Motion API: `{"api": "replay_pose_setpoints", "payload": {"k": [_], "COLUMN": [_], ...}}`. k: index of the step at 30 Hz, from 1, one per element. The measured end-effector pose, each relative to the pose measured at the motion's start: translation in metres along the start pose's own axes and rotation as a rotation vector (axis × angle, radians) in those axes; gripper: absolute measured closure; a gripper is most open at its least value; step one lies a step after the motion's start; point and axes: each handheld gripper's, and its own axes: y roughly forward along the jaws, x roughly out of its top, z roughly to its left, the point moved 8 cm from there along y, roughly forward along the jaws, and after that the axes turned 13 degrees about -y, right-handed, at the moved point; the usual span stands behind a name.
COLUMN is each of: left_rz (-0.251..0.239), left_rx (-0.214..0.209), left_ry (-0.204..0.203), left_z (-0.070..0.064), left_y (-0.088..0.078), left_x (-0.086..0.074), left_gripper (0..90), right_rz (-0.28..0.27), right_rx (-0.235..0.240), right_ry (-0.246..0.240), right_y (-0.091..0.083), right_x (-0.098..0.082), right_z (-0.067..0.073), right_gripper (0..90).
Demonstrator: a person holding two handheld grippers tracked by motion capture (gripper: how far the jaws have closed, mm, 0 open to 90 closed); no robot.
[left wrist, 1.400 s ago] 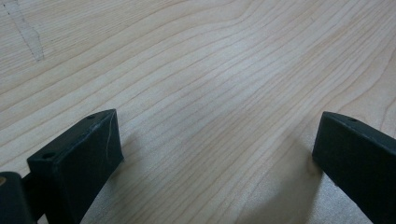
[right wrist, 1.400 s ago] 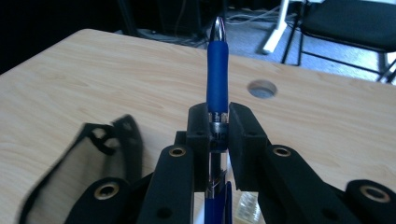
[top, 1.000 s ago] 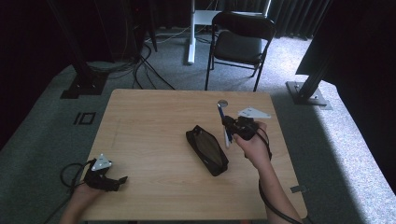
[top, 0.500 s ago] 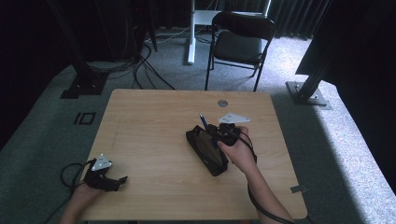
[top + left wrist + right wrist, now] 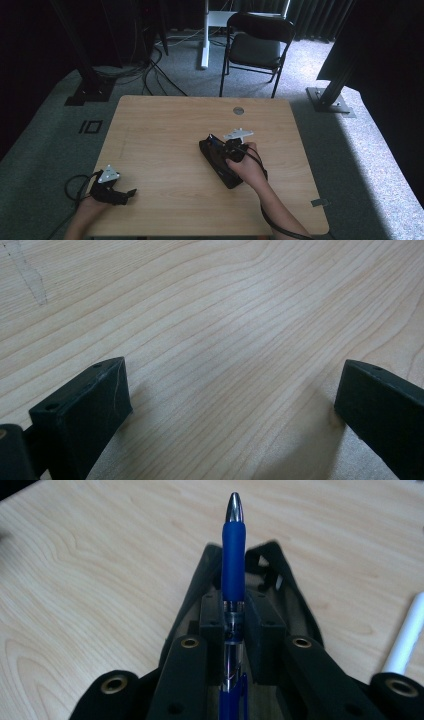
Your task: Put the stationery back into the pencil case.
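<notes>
Blue, with a rubber grip and a silver tip: the pen (image 5: pixel 233 545) we find clamped between the two black pads (image 5: pixel 212 617) of the right gripper (image 5: pixel 233 622), its barrel running lengthwise along the jaws and its tip pointing out beyond them. Directly beneath the fingertips lies a black pencil case (image 5: pixel 220 164), its dark opening spread under the pen's front half. Just off to one side of the jaws we note a white rod-shaped item (image 5: pixel 406 636) at the picture's edge; what it is we cannot tell. Further out, pale wooden table (image 5: pixel 165 130). The left gripper (image 5: pixel 112 192) we list apart, well away from the case: its jaws stand wide, nothing between them, fingers (image 5: pixel 82 407) low over bare wood grain.
</notes>
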Motion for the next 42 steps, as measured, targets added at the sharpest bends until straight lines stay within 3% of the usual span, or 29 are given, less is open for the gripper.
{"api": "replay_pose_setpoints", "payload": {"k": [7, 18, 32, 38, 42], "left_rz": [0.0, 0.0, 0.0, 0.001, 0.0], "left_rx": [0.0, 0.0, 0.0, -0.002, -0.002], "left_ry": [0.0, 0.0, 0.0, 0.002, 0.002], "left_z": [0.0, 0.0, 0.0, 0.0, 0.0], "left_y": [0.0, 0.0, 0.0, 0.0, 0.0], "left_x": [0.0, 0.0, 0.0, 0.0, 0.0], "left_gripper": [1.6, 1.6, 1.6, 1.6, 1.6], "right_rz": [0.075, 0.149, 0.234, 0.206, 0.131], "right_rx": [-0.008, -0.029, 0.009, 0.01, 0.022], "right_ry": [-0.016, -0.016, -0.007, 0.016, 0.036], "right_y": [0.011, 0.025, 0.042, 0.04, 0.025], "right_x": [-0.008, -0.018, -0.023, -0.02, -0.011], "right_z": [0.003, 0.002, 0.007, 0.006, 0.003], "right_gripper": [79.3, 79.3, 78.8, 73.6, 73.3]}}
